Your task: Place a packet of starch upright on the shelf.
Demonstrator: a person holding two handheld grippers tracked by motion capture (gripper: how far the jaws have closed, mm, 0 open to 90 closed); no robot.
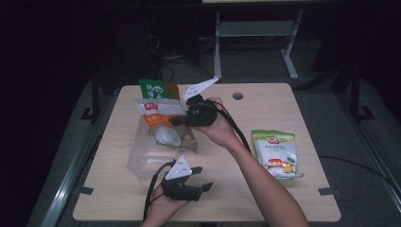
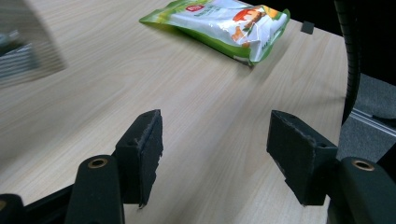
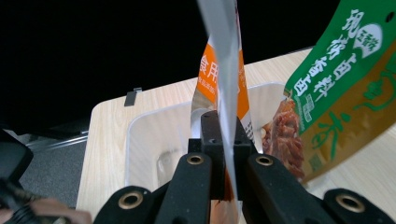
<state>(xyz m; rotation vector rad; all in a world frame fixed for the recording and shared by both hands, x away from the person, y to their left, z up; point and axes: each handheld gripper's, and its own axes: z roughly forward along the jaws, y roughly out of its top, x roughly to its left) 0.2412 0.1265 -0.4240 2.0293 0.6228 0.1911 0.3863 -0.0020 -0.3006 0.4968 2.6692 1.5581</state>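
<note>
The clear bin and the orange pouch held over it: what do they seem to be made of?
Clear bin: probably thin rigid plastic; the tabletop shows through its glossy walls.
Orange pouch: looks like printed plastic film, shiny and creased, pinched flat in the right gripper.

The table (image 1: pixel 265 109) is seen from above and from the person's side in the high view, looking forward and down, far enough that the whole tabletop and dark floor beyond are taken in. The left gripper view is taken low along the left gripper (image 2: pixel 215 154), close over the tabletop, faced toward the green-white pouch (image 2: pixel 224 25); that pouch (image 1: pixel 276 153) is shared with the high view. The right gripper view is taken along the right gripper (image 3: pixel 226 172), very near the orange-white pouch (image 3: pixel 231 79), with the clear bin (image 3: pixel 149 140) and green-brown pouch (image 3: pixel 336 93) behind; these are shared with the high view too.
</note>
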